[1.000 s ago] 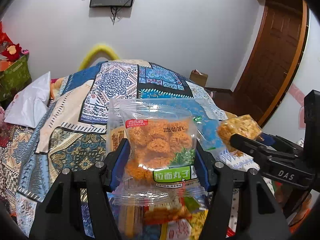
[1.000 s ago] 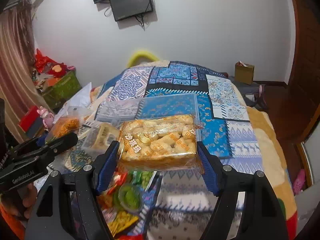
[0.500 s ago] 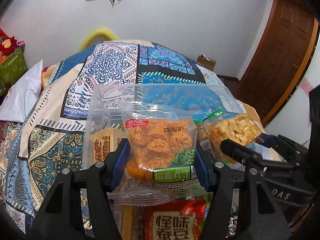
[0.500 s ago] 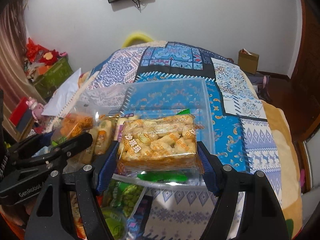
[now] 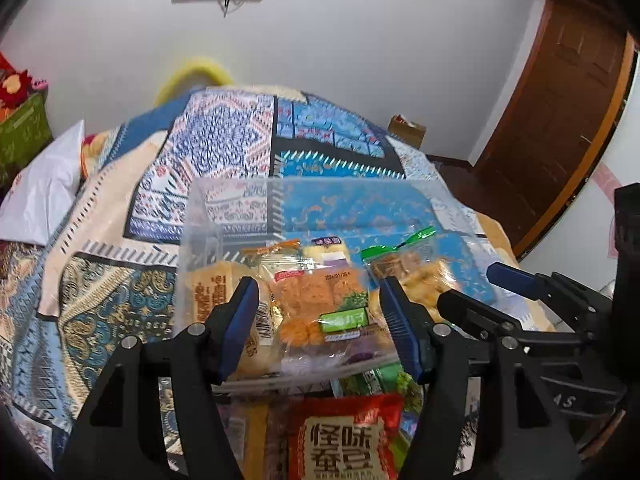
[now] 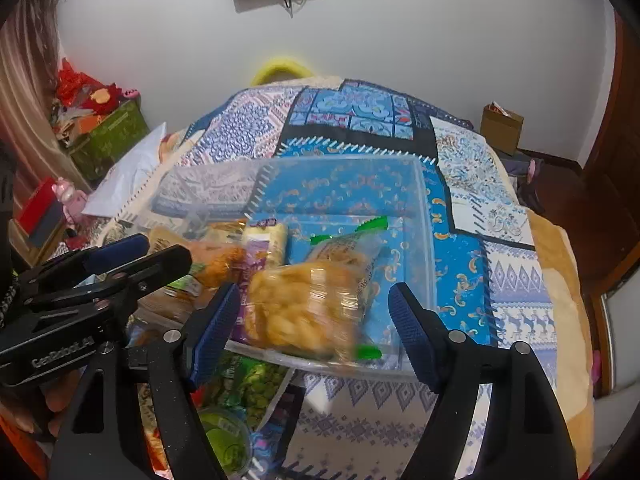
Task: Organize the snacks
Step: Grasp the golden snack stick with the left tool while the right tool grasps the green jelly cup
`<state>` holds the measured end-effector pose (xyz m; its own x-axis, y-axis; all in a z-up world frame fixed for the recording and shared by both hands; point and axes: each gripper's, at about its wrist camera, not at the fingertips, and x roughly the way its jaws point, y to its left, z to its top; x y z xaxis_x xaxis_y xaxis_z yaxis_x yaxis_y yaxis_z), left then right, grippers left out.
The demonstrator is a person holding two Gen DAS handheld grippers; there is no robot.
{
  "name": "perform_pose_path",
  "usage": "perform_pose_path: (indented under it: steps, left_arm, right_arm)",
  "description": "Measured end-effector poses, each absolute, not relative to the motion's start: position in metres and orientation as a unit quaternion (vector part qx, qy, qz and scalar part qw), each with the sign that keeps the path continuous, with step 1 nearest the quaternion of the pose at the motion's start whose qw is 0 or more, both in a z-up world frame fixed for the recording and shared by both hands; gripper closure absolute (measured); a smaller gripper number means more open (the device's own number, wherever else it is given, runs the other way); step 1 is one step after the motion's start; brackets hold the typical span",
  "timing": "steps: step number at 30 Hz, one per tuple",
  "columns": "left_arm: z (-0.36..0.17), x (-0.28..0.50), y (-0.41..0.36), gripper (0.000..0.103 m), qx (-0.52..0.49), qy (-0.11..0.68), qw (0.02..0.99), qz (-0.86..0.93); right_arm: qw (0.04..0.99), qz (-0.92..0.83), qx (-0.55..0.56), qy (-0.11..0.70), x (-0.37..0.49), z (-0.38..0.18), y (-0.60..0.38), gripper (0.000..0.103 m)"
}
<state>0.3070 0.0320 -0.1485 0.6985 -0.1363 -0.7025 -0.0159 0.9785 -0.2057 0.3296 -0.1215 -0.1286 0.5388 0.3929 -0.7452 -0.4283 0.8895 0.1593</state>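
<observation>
L gripper (image 5: 320, 320) hovering over near edge of clear bin (image 5: 200, 216), fingers spread wide, not touching anything. Orange noodle-ball pack (image 5: 316, 304) lying inside bin btwn blue pads, apart from both. R gripper (image 6: 316, 332) also gaping, nothing held. Yellow puffed-snack bag (image 6: 308, 304) blurred, sitting in bin near front wall, clear of pads. Bin resting on patterned bedspread (image 6: 512, 288). Red snack bag (image 5: 344, 436) lying outside bin, just in front. Green pea packs (image 6: 248, 388) lying beside bin's near wall.
</observation>
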Motion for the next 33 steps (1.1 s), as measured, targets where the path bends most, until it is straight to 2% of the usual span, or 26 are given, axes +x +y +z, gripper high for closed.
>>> perform_pose_path:
  steps: [7, 13, 20, 28, 33]
  left_arm:
    - [-0.124, 0.276, 0.041, 0.039, -0.082, 0.372, 0.924, -0.028]
    - [-0.126, 0.249, 0.051, 0.038, -0.079, 0.381, 0.921, -0.021]
    - [-0.154, 0.221, 0.061, 0.038, -0.083, 0.415, 0.906, -0.014]
    - [-0.193, 0.200, 0.066, 0.038, -0.075, 0.454, 0.888, -0.009]
    - [-0.210, 0.198, 0.065, 0.038, -0.079, 0.471, 0.878, -0.009]
  right_arm:
    - [0.883, 0.240, -0.024, 0.402, 0.309, -0.109, -0.125, 0.029]
    - [0.881, 0.250, -0.026, 0.401, 0.289, -0.106, -0.124, 0.028]
    - [0.866, 0.268, -0.026, 0.421, 0.268, -0.121, -0.116, 0.028]
    - [0.839, 0.267, -0.062, 0.471, 0.253, -0.166, -0.105, 0.028]
    - [0.824, 0.277, -0.048, 0.492, 0.254, -0.180, -0.103, 0.028]
